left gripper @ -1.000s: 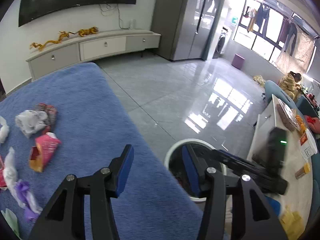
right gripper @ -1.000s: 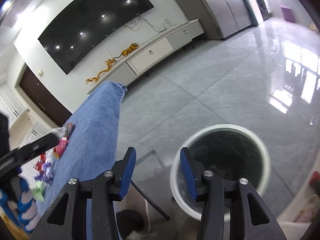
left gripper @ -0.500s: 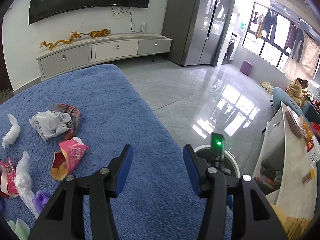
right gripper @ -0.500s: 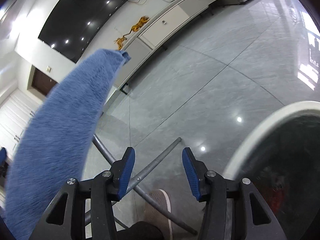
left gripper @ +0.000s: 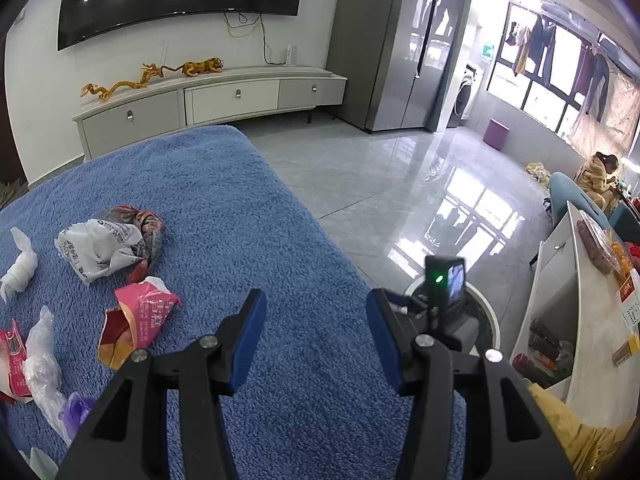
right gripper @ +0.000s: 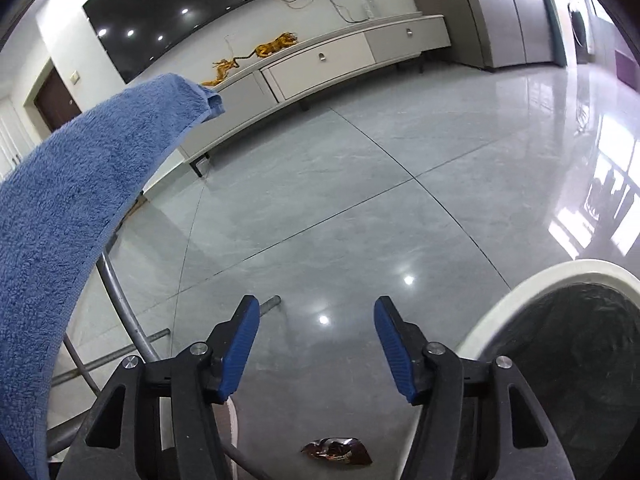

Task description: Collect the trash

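- My left gripper point(left gripper: 316, 336) hangs spread and empty over the blue towel point(left gripper: 248, 216); the trash lies to its left: a pink wrapper point(left gripper: 138, 326) nearest, a white crumpled bag point(left gripper: 100, 248) beyond.
- A light wrapper could skid on the pile if I close off-centre.
- My right gripper point(right gripper: 316, 344) is spread too, holding nothing, low beside the bin point(right gripper: 516, 300).
- A brown wrapper point(right gripper: 338, 456) sits on the floor below it; I might overlook it.

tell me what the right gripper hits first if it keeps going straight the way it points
Probably the bare tiled floor: the open right gripper points between the blue towel and the bin; the brown wrapper lies lower in view.
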{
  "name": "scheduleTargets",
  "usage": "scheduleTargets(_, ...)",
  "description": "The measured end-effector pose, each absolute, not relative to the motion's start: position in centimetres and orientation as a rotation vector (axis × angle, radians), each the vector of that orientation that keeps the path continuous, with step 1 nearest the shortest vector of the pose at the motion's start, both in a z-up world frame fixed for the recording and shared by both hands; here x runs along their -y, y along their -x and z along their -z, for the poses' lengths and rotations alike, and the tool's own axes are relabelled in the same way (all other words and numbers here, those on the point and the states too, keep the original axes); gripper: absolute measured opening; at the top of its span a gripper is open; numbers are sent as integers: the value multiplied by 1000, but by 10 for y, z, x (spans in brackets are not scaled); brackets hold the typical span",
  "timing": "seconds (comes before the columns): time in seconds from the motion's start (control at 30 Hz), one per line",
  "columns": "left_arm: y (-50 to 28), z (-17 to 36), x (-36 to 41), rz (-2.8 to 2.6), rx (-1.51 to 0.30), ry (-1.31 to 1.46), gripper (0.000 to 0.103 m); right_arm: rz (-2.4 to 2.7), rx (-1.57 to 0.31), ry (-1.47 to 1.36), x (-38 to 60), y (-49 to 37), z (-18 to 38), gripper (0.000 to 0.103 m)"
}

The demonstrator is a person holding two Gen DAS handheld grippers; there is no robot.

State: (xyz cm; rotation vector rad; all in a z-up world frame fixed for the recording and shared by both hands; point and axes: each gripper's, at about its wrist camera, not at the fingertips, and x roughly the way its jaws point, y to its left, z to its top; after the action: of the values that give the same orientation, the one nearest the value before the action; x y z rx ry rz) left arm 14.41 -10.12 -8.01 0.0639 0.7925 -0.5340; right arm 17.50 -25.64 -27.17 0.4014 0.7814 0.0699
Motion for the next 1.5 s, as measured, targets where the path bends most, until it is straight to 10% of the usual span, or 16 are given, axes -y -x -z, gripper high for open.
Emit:
scheduleTargets(0.5, -148, 54, 86, 543, -789, -34, 50, -265, -1180, -339, 171, -174, 429, 65)
scheduleTargets(0.93, -159, 51, 71, 476, -798, -22, 51, -318, -1336, 246, 105, -168, 527, 67)
scheduleTargets(1.5, -162, 52, 64, 457, -814, -1, 51, -250, -1437, 132, 124, -204, 536, 20)
